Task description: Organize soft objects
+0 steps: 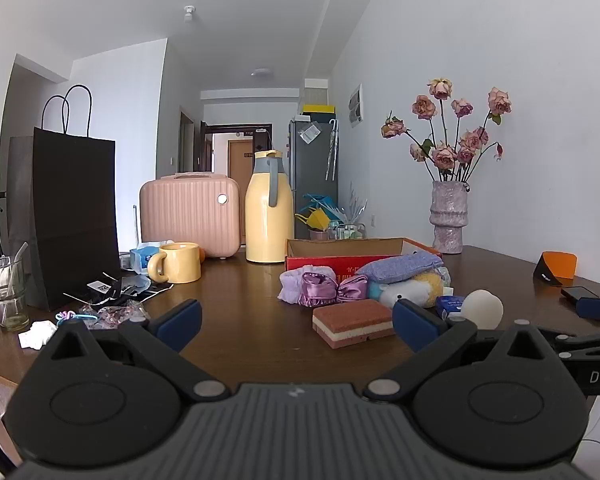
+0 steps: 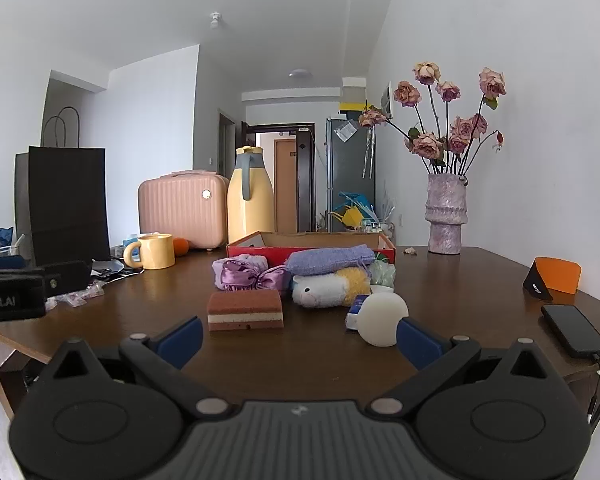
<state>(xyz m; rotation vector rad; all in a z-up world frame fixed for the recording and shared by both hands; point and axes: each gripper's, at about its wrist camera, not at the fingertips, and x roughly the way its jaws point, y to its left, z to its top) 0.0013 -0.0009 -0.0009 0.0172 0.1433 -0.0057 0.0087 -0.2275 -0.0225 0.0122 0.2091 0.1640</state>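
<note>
Both tongs, left [image 1: 296, 326] & right [image 2: 299, 338], gaped wide w/ nothing between. Soft stuff, sponge [image 2: 245, 311] incl., sat mid-frame before the red box [image 2: 260, 249], prob. its destination.

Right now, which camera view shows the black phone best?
The right wrist view: the whole phone lies flat at the table's right edge, unobstructed. The left wrist view shows only part of it, small, behind a blue finger pad.

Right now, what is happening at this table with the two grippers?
A person holds two grippers over the table, both open and empty. The left gripper and the right gripper face a pile of soft things: a sponge, a plush toy, a purple bow and a white ball. The red box behind looks empty; nothing is picked up yet.
</note>
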